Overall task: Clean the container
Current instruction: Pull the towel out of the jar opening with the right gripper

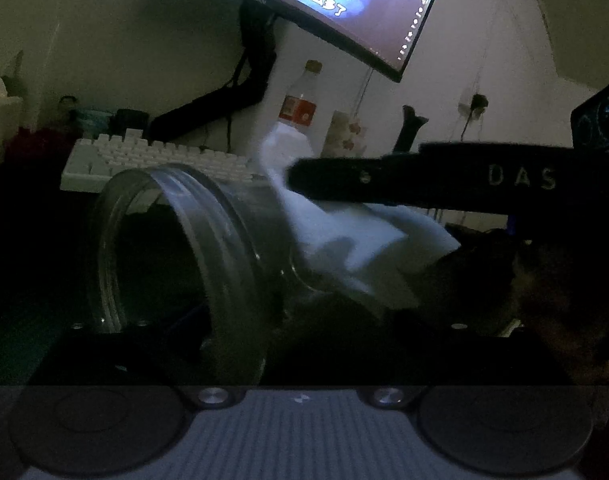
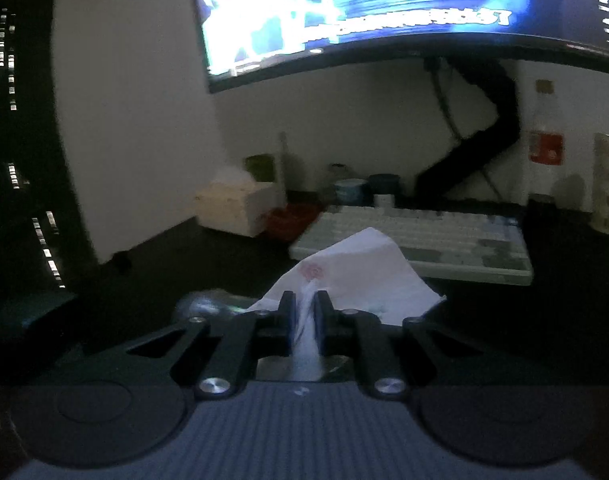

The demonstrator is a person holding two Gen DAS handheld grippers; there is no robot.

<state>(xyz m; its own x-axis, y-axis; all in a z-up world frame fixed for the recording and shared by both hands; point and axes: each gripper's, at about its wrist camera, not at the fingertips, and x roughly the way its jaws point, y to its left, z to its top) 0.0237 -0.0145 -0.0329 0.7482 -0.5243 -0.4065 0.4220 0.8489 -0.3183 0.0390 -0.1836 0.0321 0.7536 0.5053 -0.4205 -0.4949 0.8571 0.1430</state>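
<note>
The left gripper's fingertips (image 1: 264, 320) are lost in the dark behind the jar (image 1: 176, 264), so its grip cannot be read; the jar's far end is covered by the tissue (image 1: 344, 240); ahead of the right gripper (image 2: 304, 312), the jar (image 2: 208, 304) is only a dim blur beside the tissue (image 2: 356, 268); the monitor (image 2: 384, 8) above is cut by the top edge; the bottle (image 2: 544, 140) beyond is smeared.
</note>
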